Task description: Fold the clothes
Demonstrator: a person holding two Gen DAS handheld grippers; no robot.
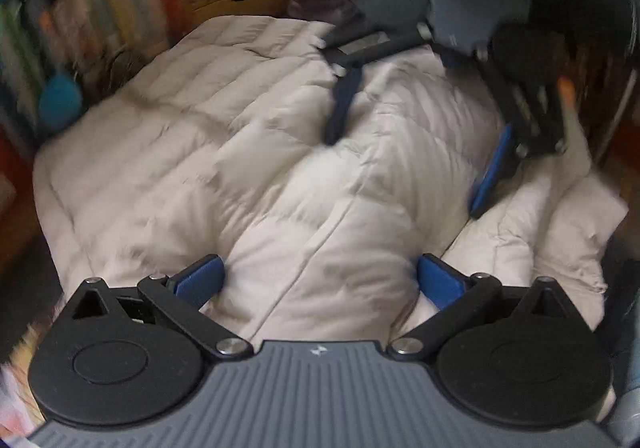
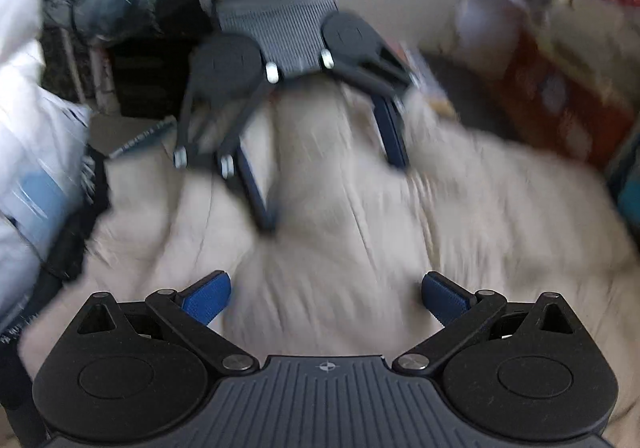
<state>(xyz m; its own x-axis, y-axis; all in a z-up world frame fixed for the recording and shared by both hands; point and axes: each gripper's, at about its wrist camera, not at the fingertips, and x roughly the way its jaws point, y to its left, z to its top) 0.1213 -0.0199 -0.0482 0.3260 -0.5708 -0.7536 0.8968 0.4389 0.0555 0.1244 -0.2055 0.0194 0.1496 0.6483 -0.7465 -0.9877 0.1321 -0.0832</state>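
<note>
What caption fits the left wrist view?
Left gripper and right gripper, both open, over a pale puffer jacket.

Cream quilted puffer jacket (image 1: 248, 152), spread flat, rumpled, centre seam up

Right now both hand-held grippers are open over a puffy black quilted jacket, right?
Almost. Both are open: the left hand-held gripper and the right hand-held gripper have their blue pads spread wide apart. But the puffy quilted jacket is pale cream, not black. The left wrist view shows its colour most clearly.
</note>
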